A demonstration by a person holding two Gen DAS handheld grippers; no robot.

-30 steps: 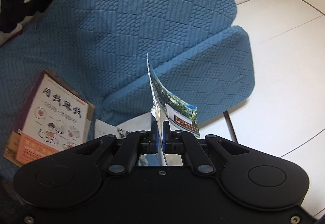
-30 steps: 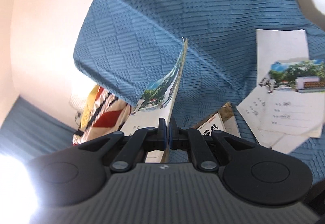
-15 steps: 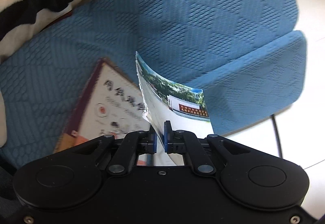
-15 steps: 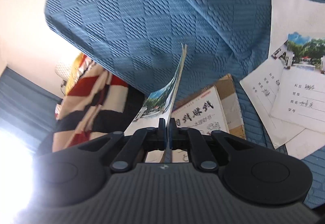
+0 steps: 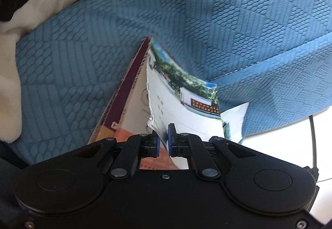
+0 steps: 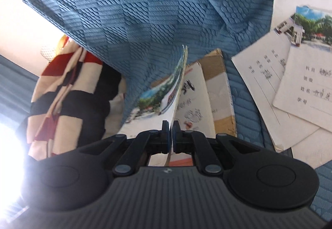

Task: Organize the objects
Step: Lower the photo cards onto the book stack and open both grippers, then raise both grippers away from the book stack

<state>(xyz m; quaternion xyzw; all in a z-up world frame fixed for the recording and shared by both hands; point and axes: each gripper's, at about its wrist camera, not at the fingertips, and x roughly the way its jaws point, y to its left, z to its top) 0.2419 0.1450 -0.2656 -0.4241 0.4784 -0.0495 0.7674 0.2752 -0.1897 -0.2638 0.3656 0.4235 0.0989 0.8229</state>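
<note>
A thin booklet [image 5: 186, 100] with a photo of trees and a building on its cover hangs between my two grippers. My left gripper [image 5: 164, 137] is shut on its torn near edge. My right gripper [image 6: 171, 127] is shut on another edge of the same booklet [image 6: 164, 96], which I see almost edge-on. Just below it on the blue quilted cover [image 5: 207, 11] lies a white book [image 5: 132, 100] with a maroon spine and cartoon drawings [image 6: 195, 96]. The booklet's far end is close to the book; whether it touches I cannot tell.
Several loose booklets and sheets [image 6: 300, 83] lie overlapped to the right on the blue cover. A brown cardboard piece [image 6: 220, 92] sits under the white book. A striped red, black and white blanket [image 6: 68, 88] lies left. A white floor [image 5: 290, 131] with a dark cable [image 5: 313, 135] is beyond the edge.
Both grippers have sunk toward the blue cover with the booklet held between them. The white book, off to the side before, is now right under the booklet.
</note>
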